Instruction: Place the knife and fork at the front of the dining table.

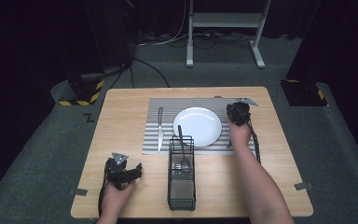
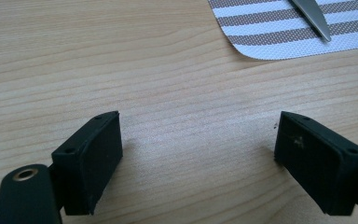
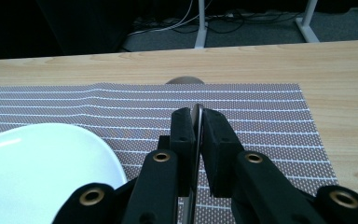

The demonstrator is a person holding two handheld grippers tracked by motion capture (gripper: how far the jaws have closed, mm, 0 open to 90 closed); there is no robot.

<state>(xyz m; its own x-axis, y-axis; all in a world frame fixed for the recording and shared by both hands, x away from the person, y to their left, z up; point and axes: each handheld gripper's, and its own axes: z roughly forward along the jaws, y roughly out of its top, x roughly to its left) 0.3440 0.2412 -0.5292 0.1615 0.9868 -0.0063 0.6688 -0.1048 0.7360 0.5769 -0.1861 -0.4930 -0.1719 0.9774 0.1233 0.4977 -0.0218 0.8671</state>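
Observation:
A white plate [image 1: 197,126] sits on a striped placemat [image 1: 168,105], with a knife [image 1: 160,128] lying on the mat to its left. Right of the plate, over the mat, my right gripper [image 1: 237,112] is shut on a thin metal utensil [image 3: 196,112]. It shows edge-on between the jaws, so I cannot tell what kind it is. The plate's rim [image 3: 51,154] lies to the lower left of those jaws. My left gripper [image 1: 137,170] rests open on bare wood near the table's front left [image 2: 198,140], with nothing between its jaws. The knife's tip [image 2: 313,18] and a mat corner [image 2: 270,42] lie beyond it.
A black wire basket [image 1: 182,186] stands in front of the plate and holds a spoon [image 1: 182,151]. A small grey round thing [image 3: 184,80] sits at the mat's far edge. A white stand's legs [image 1: 223,42] and cables lie on the floor beyond the table.

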